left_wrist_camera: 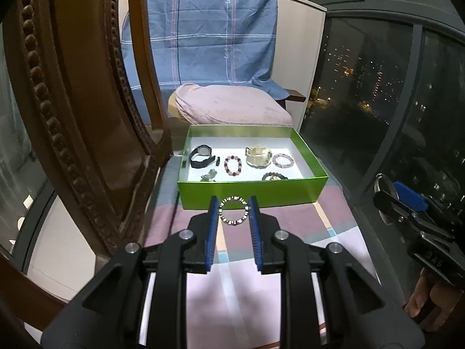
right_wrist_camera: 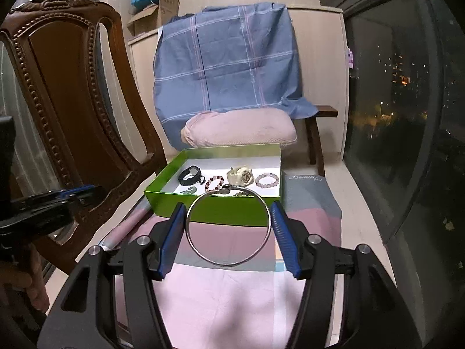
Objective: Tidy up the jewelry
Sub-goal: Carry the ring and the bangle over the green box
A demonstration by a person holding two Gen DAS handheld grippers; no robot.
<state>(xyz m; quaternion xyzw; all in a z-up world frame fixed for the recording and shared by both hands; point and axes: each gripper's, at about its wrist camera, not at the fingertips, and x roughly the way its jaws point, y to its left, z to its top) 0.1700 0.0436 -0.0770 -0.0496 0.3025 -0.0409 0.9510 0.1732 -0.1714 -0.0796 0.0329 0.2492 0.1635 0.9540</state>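
On my left gripper (left_wrist_camera: 233, 212) the blue pads stand narrow and pinch a small beaded ring bracelet (left_wrist_camera: 234, 211) by its two sides, held upright in the air just short of the green box (left_wrist_camera: 252, 190). My right gripper (right_wrist_camera: 228, 226) has its pads set wider, clamped on a thin silver bangle (right_wrist_camera: 228, 226) that spans the whole gap; the pads appear to touch its rim on both sides, though the left contact is hard to judge against the glare. The bangle's top, where a dark clasp-like lump sits, overlaps the box's front wall, so I cannot tell what lies directly behind it. Inside the box I can make out a black watch (left_wrist_camera: 200, 155), a pink and dark bead bracelet (left_wrist_camera: 232, 165), a pale cream watch (left_wrist_camera: 258, 155) and a light pink bead bracelet (left_wrist_camera: 282, 160). Two more pieces near the front wall are half cut off by it: a small greenish trinket (left_wrist_camera: 209, 175) and a dark bracelet (left_wrist_camera: 274, 176), both too small to name with confidence. The box rests on a striped pink and grey cloth (right_wrist_camera: 226, 290). A carved wooden chair (left_wrist_camera: 72, 101) crowds the left side, and the other gripper shows only in part at each view's edge.
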